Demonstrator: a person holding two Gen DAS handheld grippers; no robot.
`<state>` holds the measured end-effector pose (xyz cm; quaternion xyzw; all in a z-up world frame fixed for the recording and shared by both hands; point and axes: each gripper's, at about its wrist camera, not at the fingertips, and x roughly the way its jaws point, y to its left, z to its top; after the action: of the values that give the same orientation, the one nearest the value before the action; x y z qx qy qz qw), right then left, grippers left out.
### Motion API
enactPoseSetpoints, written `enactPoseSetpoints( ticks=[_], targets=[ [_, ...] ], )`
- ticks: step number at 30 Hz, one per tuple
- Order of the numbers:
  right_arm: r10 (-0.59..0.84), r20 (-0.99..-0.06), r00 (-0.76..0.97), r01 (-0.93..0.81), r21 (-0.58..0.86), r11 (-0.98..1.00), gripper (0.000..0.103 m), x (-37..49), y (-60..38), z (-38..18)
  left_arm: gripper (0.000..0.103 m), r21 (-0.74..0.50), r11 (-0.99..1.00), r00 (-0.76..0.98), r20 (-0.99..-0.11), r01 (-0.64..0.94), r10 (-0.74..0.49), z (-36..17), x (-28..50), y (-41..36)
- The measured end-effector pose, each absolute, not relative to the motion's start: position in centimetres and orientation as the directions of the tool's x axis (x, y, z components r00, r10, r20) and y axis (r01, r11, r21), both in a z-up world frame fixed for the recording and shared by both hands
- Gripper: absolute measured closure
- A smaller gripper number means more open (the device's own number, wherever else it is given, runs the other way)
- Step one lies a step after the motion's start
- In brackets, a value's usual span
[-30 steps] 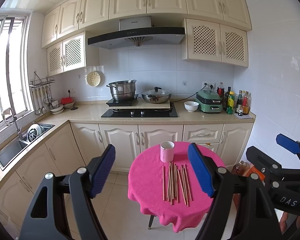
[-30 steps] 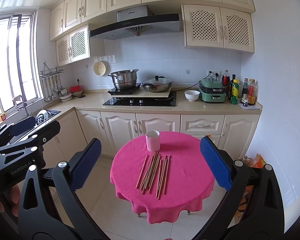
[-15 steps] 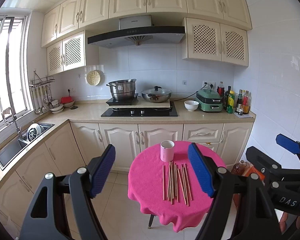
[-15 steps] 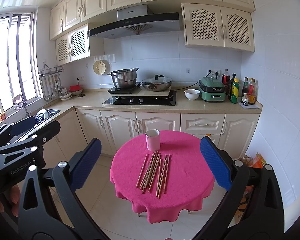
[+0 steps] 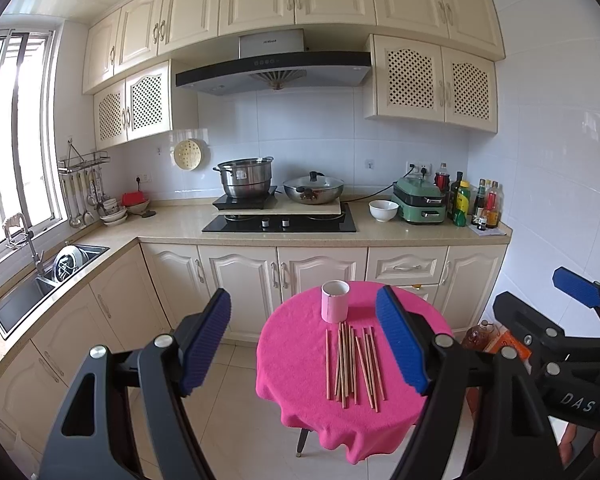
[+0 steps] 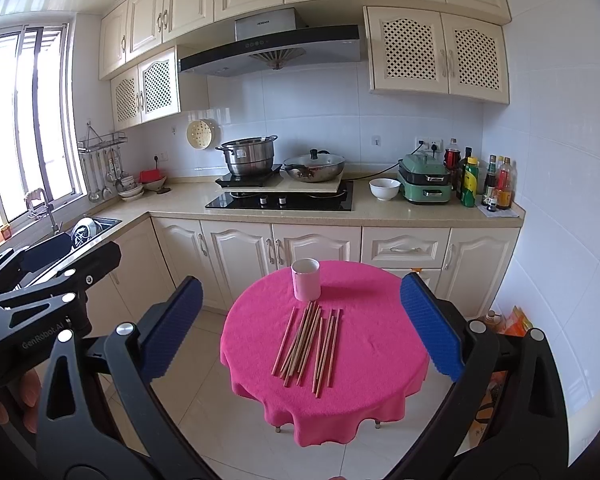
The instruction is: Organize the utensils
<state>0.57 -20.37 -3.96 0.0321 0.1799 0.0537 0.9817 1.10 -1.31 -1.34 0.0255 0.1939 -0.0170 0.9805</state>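
Several wooden chopsticks point(image 5: 354, 362) point(image 6: 309, 344) lie side by side on a small round table under a pink cloth point(image 5: 296, 364) point(image 6: 372, 344). A pink cup point(image 5: 335, 301) point(image 6: 306, 279) stands upright just behind them. My left gripper point(image 5: 304, 342) is open, well short of the table and above floor level, nothing between its blue pads. My right gripper point(image 6: 302, 326) is open too, equally far back, with the table framed between its fingers. Each gripper shows at the edge of the other's view.
A kitchen counter point(image 5: 172, 220) runs behind the table with a hob, a steel pot point(image 5: 246, 178), a wok point(image 5: 314, 190), a white bowl point(image 5: 384, 210) and bottles. A sink point(image 5: 40, 280) is at the left. Tiled floor point(image 5: 236, 420) surrounds the table.
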Motion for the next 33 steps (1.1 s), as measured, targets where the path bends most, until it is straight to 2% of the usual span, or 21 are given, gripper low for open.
enactPoseSetpoints(
  ticks=[22, 33],
  targets=[
    [0.156, -0.380, 0.912, -0.128, 0.098, 0.987, 0.006, 0.6, -19.6, -4.4, 0.029, 0.052, 0.997, 0.919, -0.393, 0.052, -0.027, -1.7, 0.8, -1.1],
    [0.097, -0.394, 0.914, -0.081, 0.056, 0.995, 0.006, 0.5, -18.6, -4.5, 0.029, 0.065, 0.996, 0.905, -0.424, 0.060, -0.027, -2.1, 1.0, -0.5]
  ],
)
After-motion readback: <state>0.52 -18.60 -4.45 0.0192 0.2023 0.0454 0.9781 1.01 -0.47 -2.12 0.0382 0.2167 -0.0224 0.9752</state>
